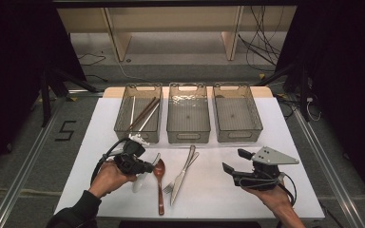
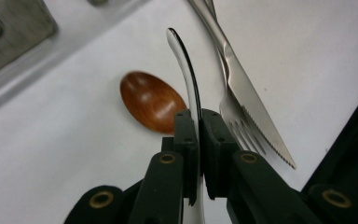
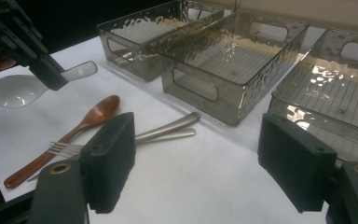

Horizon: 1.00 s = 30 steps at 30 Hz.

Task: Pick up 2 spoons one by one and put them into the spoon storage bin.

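A white table [image 1: 218,190] is carrying three clear bins in a row at its far side. The left bin [image 1: 138,113] is already holding a few chopsticks [image 1: 142,114], while the middle bin [image 1: 187,114] and the right bin [image 1: 236,114] are sitting empty. In front of them a wooden spoon [image 1: 159,180], a knife [image 1: 183,175] and a fork [image 1: 178,176] are lying loose, the knife and fork overlapping. The left gripper [image 2: 199,126], near the front of the left bin, is clamping its jaws tight on the handle of a white soup spoon [image 3: 21,88], which is hanging just above the table. The right gripper [image 3: 196,163] is hovering with jaws wide and empty. Sorting looks barely begun: four utensils are waiting.
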Available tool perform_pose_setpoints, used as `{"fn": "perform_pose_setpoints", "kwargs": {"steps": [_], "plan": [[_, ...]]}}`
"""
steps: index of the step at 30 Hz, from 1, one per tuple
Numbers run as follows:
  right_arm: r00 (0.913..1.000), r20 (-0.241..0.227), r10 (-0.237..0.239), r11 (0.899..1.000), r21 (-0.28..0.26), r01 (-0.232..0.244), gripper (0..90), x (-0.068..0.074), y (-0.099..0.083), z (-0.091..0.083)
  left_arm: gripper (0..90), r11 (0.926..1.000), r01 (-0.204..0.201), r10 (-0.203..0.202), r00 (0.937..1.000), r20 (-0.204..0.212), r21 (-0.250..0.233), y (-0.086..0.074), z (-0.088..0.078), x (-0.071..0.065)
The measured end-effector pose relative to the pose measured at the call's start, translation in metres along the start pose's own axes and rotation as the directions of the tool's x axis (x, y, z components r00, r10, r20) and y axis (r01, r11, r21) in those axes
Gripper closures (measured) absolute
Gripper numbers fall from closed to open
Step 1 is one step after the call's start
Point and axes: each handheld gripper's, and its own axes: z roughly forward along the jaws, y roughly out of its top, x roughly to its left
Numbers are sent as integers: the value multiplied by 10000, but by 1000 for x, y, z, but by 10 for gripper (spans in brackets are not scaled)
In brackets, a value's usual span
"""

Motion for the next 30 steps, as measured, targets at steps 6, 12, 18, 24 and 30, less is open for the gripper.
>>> {"fn": "perform_pose_setpoints", "kwargs": {"steps": [6, 12, 18, 24, 30], "plan": [[10000, 8, 35, 10000, -56, -35, 285, 0, 0, 0, 851, 9970, 1, -14, 9999, -172, -778, 15, -5, 4], [10000, 17, 70, 10000, -52, -70, 285, -1, -1, 0, 851, 9933, -1, -17, 9999, -161, -1156, 33, -6, 9], [10000, 28, 82, 10000, -44, -82, 285, -2, -1, 0, 851, 9879, -18, -10, 9998, -177, -1550, 53, -6, 11], [10000, -8, 93, 9999, -80, -93, 285, -2, -1, 0, 851, 9806, 106, -165, 9995, -282, -1959, 75, -5, 17], [9999, -21, 122, 9999, -63, -122, 285, -3, -1, 0, 851, 9747, 389, -461, 9985, -279, -2202, 94, 2, 29]]}}
